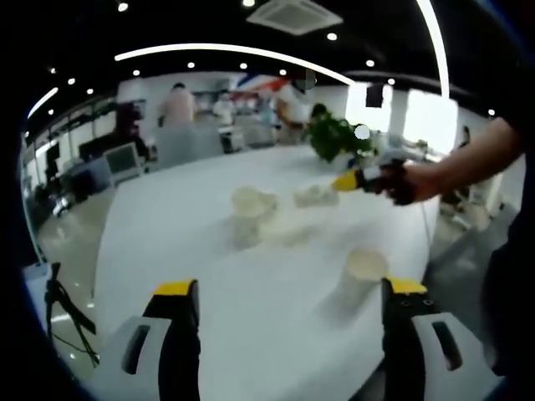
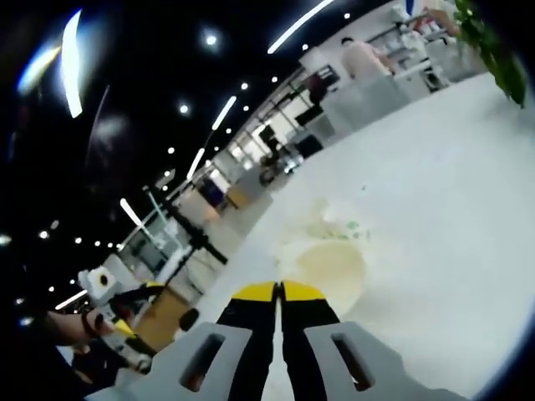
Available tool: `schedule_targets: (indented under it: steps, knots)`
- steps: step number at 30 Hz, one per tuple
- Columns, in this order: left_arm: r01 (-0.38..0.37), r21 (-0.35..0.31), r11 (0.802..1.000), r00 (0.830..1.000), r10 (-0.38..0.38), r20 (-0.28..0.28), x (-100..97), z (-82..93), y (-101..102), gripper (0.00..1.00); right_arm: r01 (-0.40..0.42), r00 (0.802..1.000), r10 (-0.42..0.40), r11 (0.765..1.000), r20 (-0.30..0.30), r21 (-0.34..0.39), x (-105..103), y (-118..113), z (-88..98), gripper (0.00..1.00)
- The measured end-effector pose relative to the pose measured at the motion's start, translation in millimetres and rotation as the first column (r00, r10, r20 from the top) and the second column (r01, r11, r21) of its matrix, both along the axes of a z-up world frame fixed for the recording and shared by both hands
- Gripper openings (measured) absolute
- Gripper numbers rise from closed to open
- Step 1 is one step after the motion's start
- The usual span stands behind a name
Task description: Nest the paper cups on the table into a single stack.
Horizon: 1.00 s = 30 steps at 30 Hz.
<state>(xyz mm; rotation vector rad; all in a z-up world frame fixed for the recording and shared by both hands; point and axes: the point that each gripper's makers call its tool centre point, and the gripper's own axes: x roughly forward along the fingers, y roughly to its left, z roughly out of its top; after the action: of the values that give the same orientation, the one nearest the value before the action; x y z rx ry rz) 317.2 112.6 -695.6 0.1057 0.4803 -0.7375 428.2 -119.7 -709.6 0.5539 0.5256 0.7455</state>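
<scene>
In the left gripper view, one white paper cup stands upright mid-table, and a second cup stands nearer, just ahead of my right-hand jaw. A third cup lies on its side farther back. My left gripper is open wide above the near table, holding nothing. A hand holds the right gripper, whose yellow tip is at the lying cup. In the right gripper view, the right gripper is shut, with its tips at the rim of a cup whose mouth faces me. Another cup is blurred behind it.
The white table is long, and its left edge drops to the floor, where a tripod stands. A green plant sits at the far end. People and desks are in the background. The left gripper and a hand show at the lower left.
</scene>
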Motion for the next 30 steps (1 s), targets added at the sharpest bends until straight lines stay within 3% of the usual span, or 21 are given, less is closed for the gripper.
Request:
schedule_targets:
  steps: [18, 30]
  knots:
    - [0.053, 0.018, 0.998, 0.999, -0.053, -0.007, -13.8, -1.2, -6.8, 0.88, -0.024, 0.997, 0.026, 0.999, 0.072, -0.026, -32.4, -24.6, 47.9, 0.0]
    - [0.06, 0.024, 0.998, 0.998, -0.06, -0.008, -20.2, -1.3, -4.9, 0.87, -0.098, 0.983, 0.113, 0.99, 0.145, -0.105, -46.4, -16.9, 89.0, 0.0]
